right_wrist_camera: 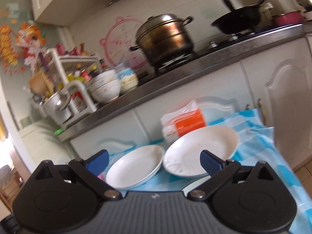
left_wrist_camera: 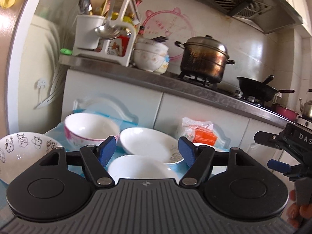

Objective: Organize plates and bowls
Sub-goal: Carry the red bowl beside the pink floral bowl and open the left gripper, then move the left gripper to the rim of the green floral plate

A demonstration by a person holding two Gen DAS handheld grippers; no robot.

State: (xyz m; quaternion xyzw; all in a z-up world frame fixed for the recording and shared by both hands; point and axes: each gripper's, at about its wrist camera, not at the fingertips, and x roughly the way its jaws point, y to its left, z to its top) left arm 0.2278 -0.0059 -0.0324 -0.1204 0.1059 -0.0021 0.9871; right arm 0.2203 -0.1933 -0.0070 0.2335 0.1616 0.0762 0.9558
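Observation:
In the left wrist view my left gripper [left_wrist_camera: 147,151] stands open above a blue checked cloth [left_wrist_camera: 56,129], nothing between its blue pads [left_wrist_camera: 107,150]. Beyond the pads lie a white plate [left_wrist_camera: 150,145] and a nearer white dish [left_wrist_camera: 140,168]. A pink-patterned bowl [left_wrist_camera: 89,130] sits to the left, and a cartoon-printed bowl [left_wrist_camera: 21,152] at the far left. My right gripper [left_wrist_camera: 262,150] shows at the right edge, open. In its own view the right gripper [right_wrist_camera: 154,161] is open and empty over two white plates [right_wrist_camera: 136,167] [right_wrist_camera: 200,152] lying side by side.
An orange and white packet [right_wrist_camera: 185,126] lies behind the plates. Above the white cabinet doors [right_wrist_camera: 282,97] runs a steel counter [left_wrist_camera: 156,78]. It carries stacked bowls [left_wrist_camera: 151,58], a utensil rack [left_wrist_camera: 105,29], a steamer pot [left_wrist_camera: 204,58] and a black wok [left_wrist_camera: 257,89].

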